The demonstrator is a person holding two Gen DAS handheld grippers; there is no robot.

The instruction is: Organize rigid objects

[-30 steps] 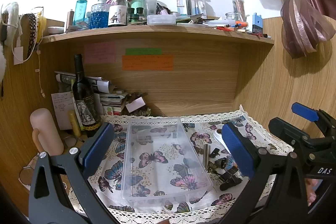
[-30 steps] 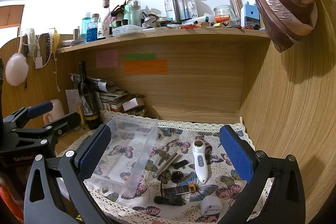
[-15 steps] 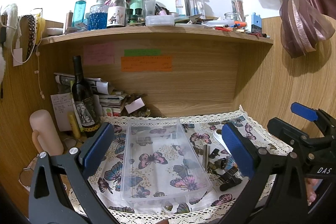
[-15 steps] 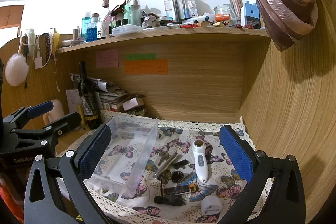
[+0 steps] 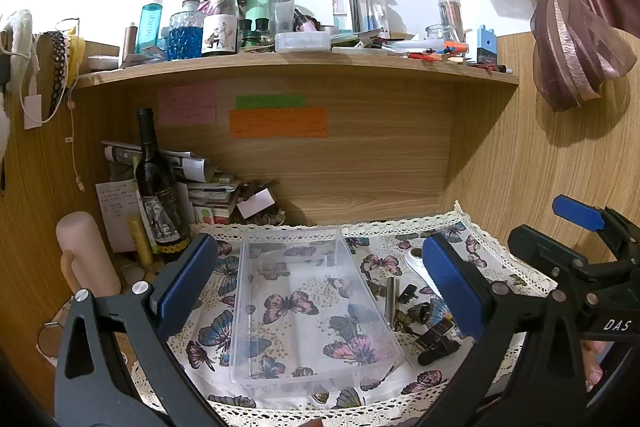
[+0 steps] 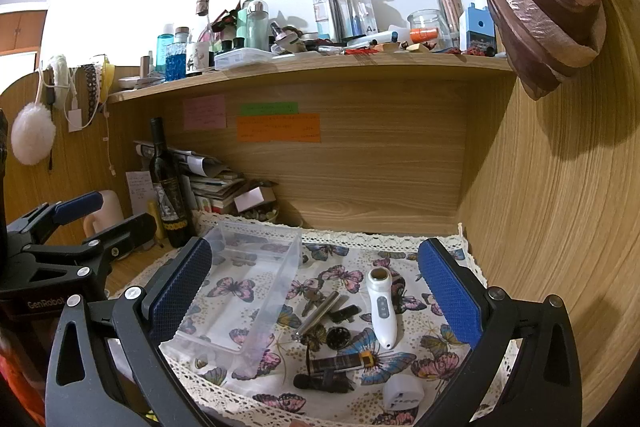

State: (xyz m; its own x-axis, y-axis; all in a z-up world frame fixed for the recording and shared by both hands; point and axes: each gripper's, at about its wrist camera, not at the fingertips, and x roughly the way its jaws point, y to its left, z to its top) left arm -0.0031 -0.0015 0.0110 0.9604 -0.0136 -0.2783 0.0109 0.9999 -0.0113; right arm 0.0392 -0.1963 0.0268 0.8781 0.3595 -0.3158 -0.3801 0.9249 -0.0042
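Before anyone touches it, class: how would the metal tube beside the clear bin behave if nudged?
The metal tube is a smooth cylinder lying flat on the butterfly cloth, so it would probably roll. Its polished surface looks slippery. It likely stays stiff.

Writing on the sticky notes [image 6: 277, 127] is too small to read — the left tool's pad hides the tray's [image 5: 308, 307] left rim, and the picture's edge crops the cloth's [image 6: 400, 359] front.

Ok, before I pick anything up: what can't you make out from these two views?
- White device: left wrist view, mostly behind the left gripper's finger.
- Plug: right wrist view, near the bottom edge; missing from the left view.
- Small dark parts beside the metal tube: too small to identify.
- Sticky notes: writing too small to read.
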